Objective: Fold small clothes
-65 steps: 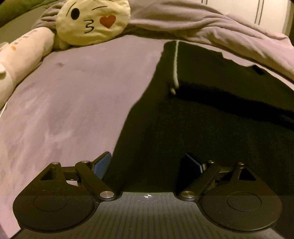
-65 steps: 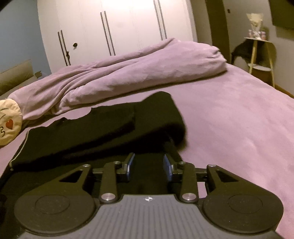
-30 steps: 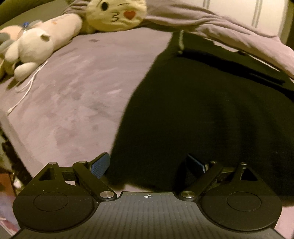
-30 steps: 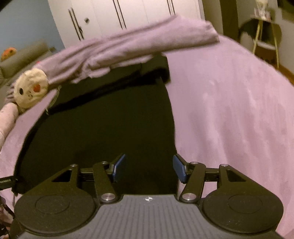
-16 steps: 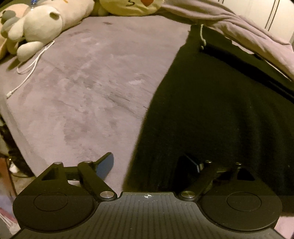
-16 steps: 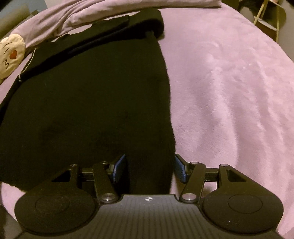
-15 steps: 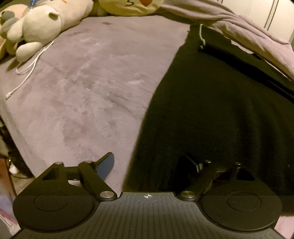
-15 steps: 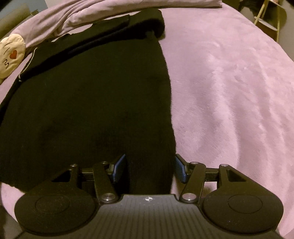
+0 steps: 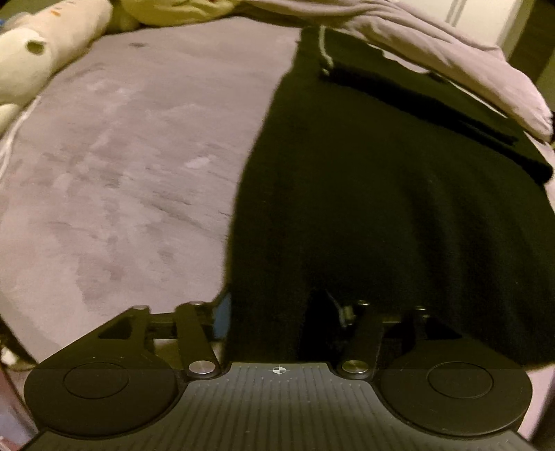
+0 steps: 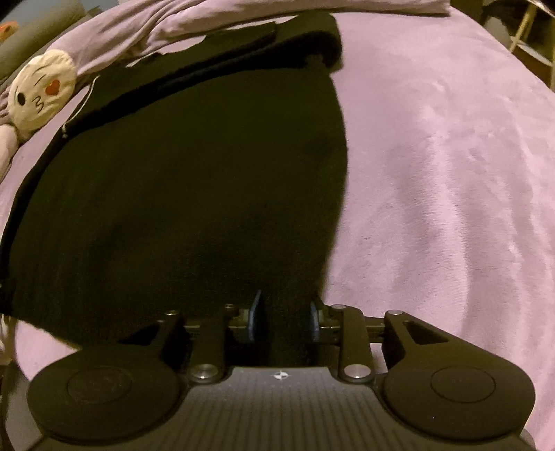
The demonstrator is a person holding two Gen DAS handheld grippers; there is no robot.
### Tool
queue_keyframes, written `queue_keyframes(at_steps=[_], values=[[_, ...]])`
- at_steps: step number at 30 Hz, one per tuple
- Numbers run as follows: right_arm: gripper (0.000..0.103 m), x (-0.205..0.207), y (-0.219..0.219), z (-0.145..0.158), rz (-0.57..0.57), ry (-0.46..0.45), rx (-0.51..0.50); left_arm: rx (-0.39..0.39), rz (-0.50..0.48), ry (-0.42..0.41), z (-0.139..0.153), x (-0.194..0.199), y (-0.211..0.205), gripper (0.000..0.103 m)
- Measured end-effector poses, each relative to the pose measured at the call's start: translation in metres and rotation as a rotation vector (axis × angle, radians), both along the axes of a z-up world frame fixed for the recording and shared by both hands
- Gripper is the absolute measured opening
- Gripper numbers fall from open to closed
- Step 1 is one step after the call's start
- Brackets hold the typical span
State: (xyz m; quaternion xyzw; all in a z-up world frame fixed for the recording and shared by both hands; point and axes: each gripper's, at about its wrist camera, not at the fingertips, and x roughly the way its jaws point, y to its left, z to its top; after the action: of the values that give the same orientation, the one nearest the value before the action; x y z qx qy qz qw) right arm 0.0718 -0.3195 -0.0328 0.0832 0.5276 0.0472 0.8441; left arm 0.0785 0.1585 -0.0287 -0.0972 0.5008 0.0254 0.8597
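I'm looking down at a black garment point(image 9: 381, 208) lying spread flat on the bed point(image 9: 121, 156), which is covered in a purple fuzzy blanket. The far end of the garment is sitting right up against a bunched-up purple duvet point(image 10: 208, 24).

My left gripper point(image 9: 274, 312) is sitting at the near left corner of the garment, and its jaws are closing with the hem and side edge between them. They're at a middling width; the right-hand finger is black on black, so I can't tell if the pads are actually pressing on the fabric.

My right gripper point(image 10: 284, 319) is at the near right corner, jaws closing and already narrow, with a strip of the black fabric bunched between the blue pads point(image 10: 255, 319). That one looks like it's biting on the cloth.

Off to the side, a round emoji pillow point(image 10: 41, 93) with a heart is lying near the far left corner, and a cream stuffed toy point(image 9: 38, 59) is lying along the bed's edge.
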Motion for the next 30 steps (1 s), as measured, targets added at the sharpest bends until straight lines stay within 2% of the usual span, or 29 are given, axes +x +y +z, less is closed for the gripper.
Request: queue_keyframes(at_steps=[2,3,4,5,6,7,8,11,14,17,23,28,30], values=[[0.028,0.003,0.0,-0.001,0.017,0.014,0.007,-0.008,-0.013,0.01,-0.001,0.002,0.0,0.061],[0.023,0.004,0.0,-0.002,0.025,0.019,0.01,-0.016,-0.014,0.017,-0.001,0.003,0.001,0.06],[0.021,0.005,0.0,-0.001,0.038,0.018,0.015,-0.023,-0.018,0.026,0.0,0.005,0.002,0.054],[0.014,0.008,0.0,-0.001,0.046,0.015,0.018,-0.027,-0.031,0.033,0.001,0.007,0.002,0.04],[0.01,0.008,-0.001,0.001,0.049,0.011,0.022,-0.03,-0.044,0.039,0.003,0.009,0.003,0.03],[0.01,0.01,-0.005,0.004,0.045,0.009,0.046,-0.048,-0.053,0.043,0.006,0.01,0.006,0.02],[0.009,0.009,-0.01,0.007,0.034,0.006,0.091,-0.08,-0.057,0.045,0.009,0.011,0.01,0.018],[0.008,0.013,-0.028,0.018,-0.025,-0.031,0.249,-0.183,-0.041,0.038,0.021,0.015,0.024,0.015],[0.008,0.023,-0.046,0.031,-0.106,-0.111,0.422,-0.309,0.007,-0.017,0.039,0.023,0.04,0.014],[0.008,0.04,-0.059,0.04,-0.178,-0.192,0.514,-0.39,0.056,-0.088,0.057,0.04,0.053,0.014],[0.008,0.088,-0.065,0.044,-0.288,-0.314,0.516,-0.423,0.129,-0.192,0.073,0.091,0.058,0.014],[0.008,0.12,-0.071,0.025,-0.408,-0.345,0.445,-0.431,0.258,-0.216,0.055,0.138,0.055,0.015],[0.011,0.127,-0.075,0.013,-0.456,-0.327,0.412,-0.384,0.274,-0.207,0.047,0.152,0.053,0.02]])
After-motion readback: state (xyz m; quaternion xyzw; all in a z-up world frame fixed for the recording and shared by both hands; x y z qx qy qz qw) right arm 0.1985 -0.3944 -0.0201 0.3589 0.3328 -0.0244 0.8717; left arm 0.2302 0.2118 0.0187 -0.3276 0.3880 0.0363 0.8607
